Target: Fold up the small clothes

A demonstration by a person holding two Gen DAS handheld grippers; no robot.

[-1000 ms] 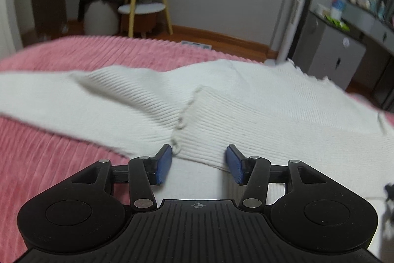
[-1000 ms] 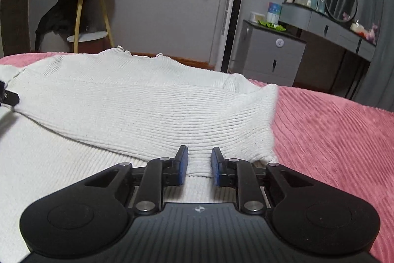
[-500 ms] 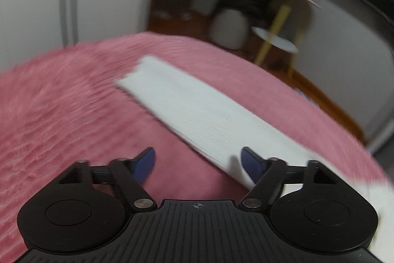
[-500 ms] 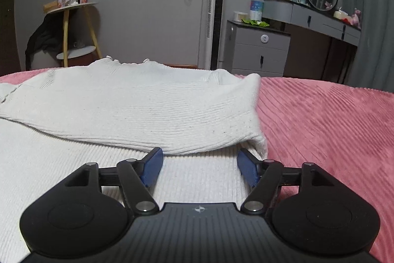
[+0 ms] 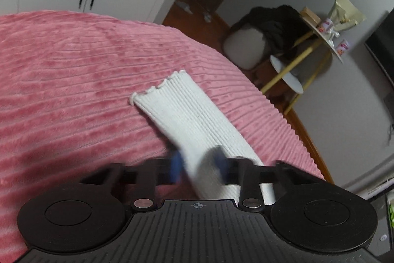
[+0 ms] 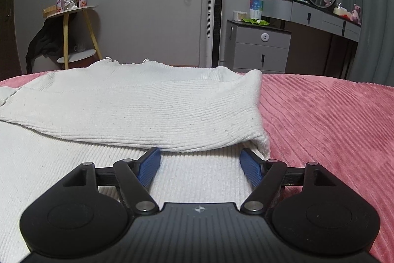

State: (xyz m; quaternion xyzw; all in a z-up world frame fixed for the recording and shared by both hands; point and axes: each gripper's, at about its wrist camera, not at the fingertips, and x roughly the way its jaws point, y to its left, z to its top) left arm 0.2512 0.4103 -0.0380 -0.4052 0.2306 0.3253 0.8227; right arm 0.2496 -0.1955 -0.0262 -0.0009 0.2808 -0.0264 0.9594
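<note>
Left wrist view: the left gripper is blurred; its blue pads sit either side of the white ribbed sleeve, but I cannot tell whether they pinch it.
Sleeve: it runs forward from between the fingers across the pink bedspread, with its scalloped cuff at the far end.
Beyond, to the right: a yellow-legged side table on a wooden floor.
Right wrist view: the right gripper stands wide apart, holding nothing.
Sweater: the white sweater lies flat on the bed; a folded layer's edge sits just ahead of the fingertips, a lower layer beneath them.
To the right: bare bedspread.
</note>
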